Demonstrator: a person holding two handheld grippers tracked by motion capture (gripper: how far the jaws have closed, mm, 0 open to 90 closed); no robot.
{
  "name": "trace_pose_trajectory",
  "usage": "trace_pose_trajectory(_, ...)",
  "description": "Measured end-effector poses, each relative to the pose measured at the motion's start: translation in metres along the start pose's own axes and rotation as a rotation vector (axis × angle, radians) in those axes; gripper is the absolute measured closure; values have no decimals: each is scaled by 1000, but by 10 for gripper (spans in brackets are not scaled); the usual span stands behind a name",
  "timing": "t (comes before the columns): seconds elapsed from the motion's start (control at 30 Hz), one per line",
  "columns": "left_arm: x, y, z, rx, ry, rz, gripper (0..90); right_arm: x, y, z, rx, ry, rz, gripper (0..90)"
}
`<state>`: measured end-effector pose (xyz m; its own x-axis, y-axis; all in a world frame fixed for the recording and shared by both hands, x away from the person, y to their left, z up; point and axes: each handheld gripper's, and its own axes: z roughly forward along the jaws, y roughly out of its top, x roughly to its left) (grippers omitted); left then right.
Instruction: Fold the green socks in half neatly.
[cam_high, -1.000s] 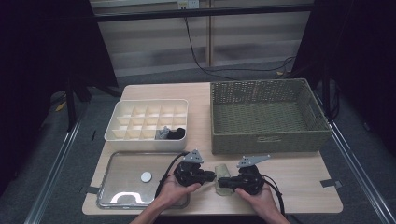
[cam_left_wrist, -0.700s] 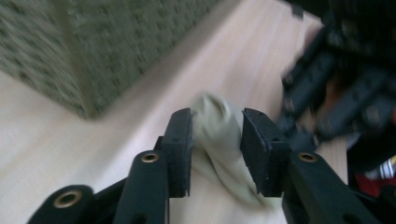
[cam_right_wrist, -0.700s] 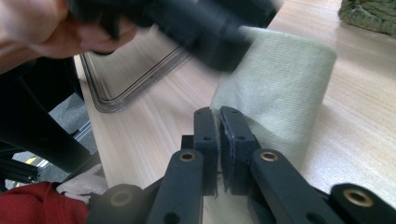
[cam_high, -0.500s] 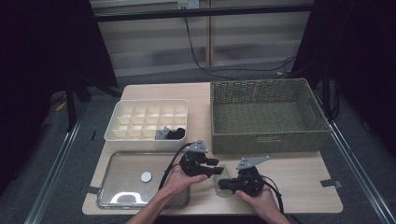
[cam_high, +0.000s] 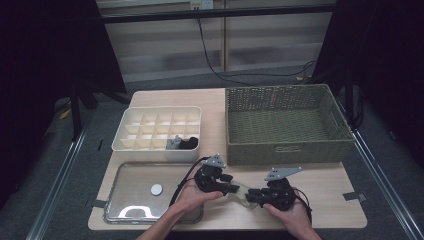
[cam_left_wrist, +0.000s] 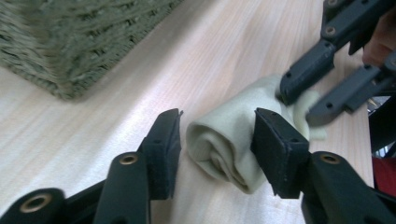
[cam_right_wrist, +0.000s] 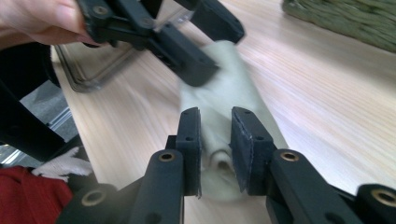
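Wooden and pale, the surface (cam_high: 320, 200) carries everything here. Biggest on it is the woven basket (cam_high: 285, 125) at the far right, with nothing visible inside. Left of it sits the white divided box (cam_high: 155, 130); one near compartment holds a small dark item with a grey piece, too small to identify. Nearest the person on the left lies the shallow metal tray (cam_high: 130, 190), bearing one small white disc (cam_high: 156, 189).

Between tray and basket, near the front edge, lies the rolled cream cloth (cam_left_wrist: 224, 140), flat on the wood. It looks soft, light and easily squashed, likely to unroll if one end is let go, so a hold across the roll's middle, or one at each end, seems safest.

Left tongs (cam_left_wrist: 217, 140) have just been opening; the roll's end sits between the jaws with a gap on one side, not pinched. Right tongs (cam_right_wrist: 215, 140) have also just been opening, yet their pads still bear on the other end.
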<state>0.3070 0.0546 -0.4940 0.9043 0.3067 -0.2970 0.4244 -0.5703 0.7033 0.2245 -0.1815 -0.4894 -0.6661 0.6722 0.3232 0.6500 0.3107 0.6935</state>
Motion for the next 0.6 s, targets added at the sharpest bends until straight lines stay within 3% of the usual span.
trace_pose_trajectory(0.03, 0, 0, 0, 4, 7, -10, 482, -1, -1, -1, 4, -2, 5, 768)
trace_pose_trajectory(0.1, 2, -2, 0, 9, -32, -26, 461, -1, -3, -1, 12, -8, 6, 788)
trace_pose_trajectory(0.33, 3, -4, 7, 23, -104, -60, 424, -2, -5, 1, 13, 1, 13, 807)
trace_pose_trajectory(0.6, -2, -4, 12, 41, -164, -48, 456, 2, -11, 0, 17, 3, 10, 824)
